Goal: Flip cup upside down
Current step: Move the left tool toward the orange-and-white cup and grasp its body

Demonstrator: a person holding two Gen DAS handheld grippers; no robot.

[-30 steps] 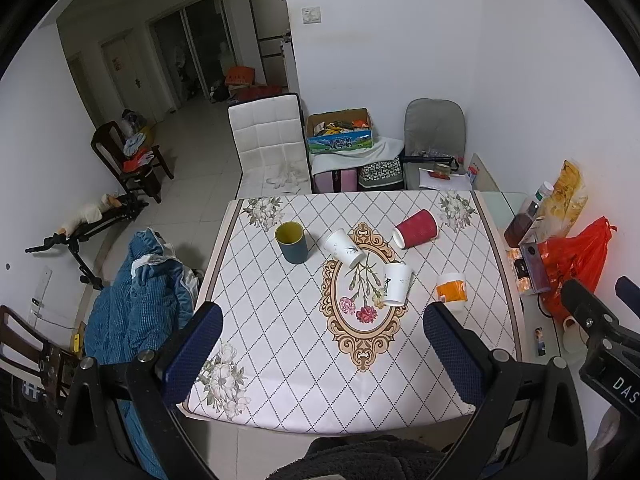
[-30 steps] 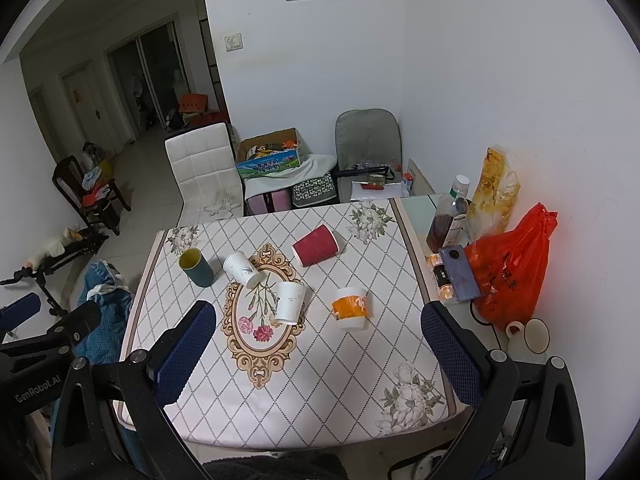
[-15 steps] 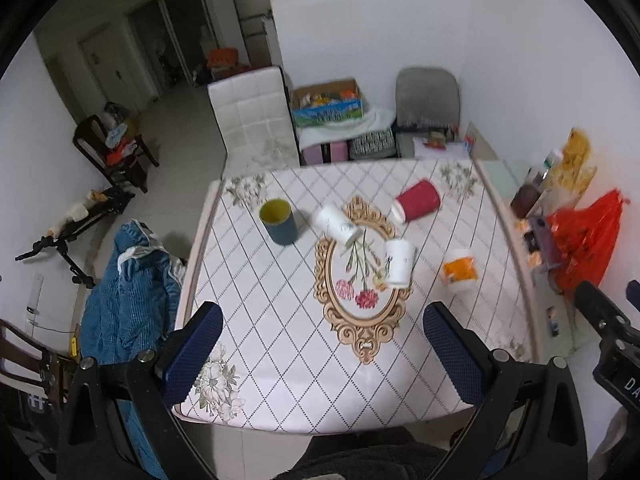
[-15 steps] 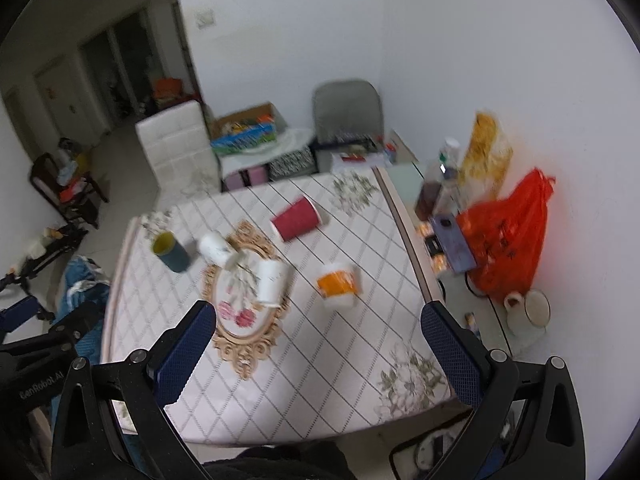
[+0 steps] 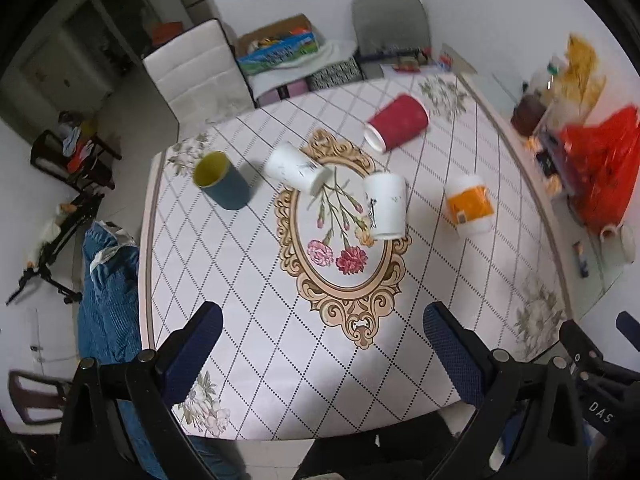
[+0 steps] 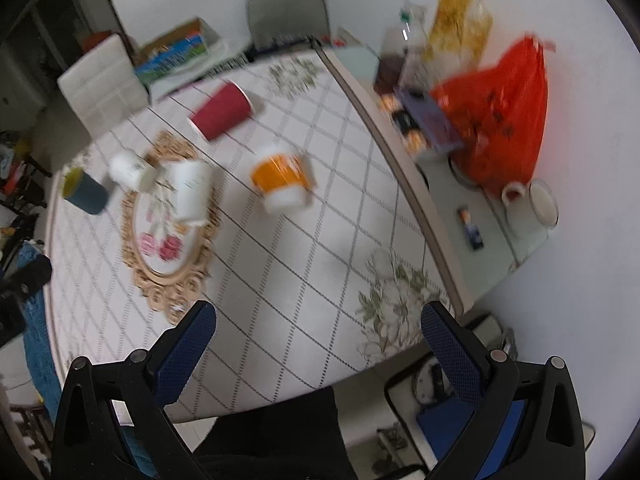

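Several cups are on the patterned table (image 5: 248, 300). A teal cup with a yellow inside (image 5: 221, 181) stands upright at the left. A white cup (image 5: 294, 168) lies on its side. A white cup (image 5: 385, 205) and an orange-banded cup (image 5: 469, 204) stand mouth down. A red cup (image 5: 398, 122) lies on its side at the back. In the right wrist view the orange-banded cup (image 6: 282, 182) and red cup (image 6: 221, 112) show blurred. My left gripper (image 5: 322, 348) and right gripper (image 6: 318, 340) are both open and empty, above the table's near edge.
A red plastic bag (image 6: 498, 116), bottles (image 6: 394, 60) and a white mug (image 6: 514, 196) sit on a glass side table at the right. A white chair (image 5: 196, 72) and a grey chair (image 5: 390, 20) stand behind the table. Blue cloth (image 5: 106, 300) hangs at the left.
Both grippers have moved forward and tilted down toward the table, so the cups look larger and nearer. The cups have not moved. Both grippers stay open.
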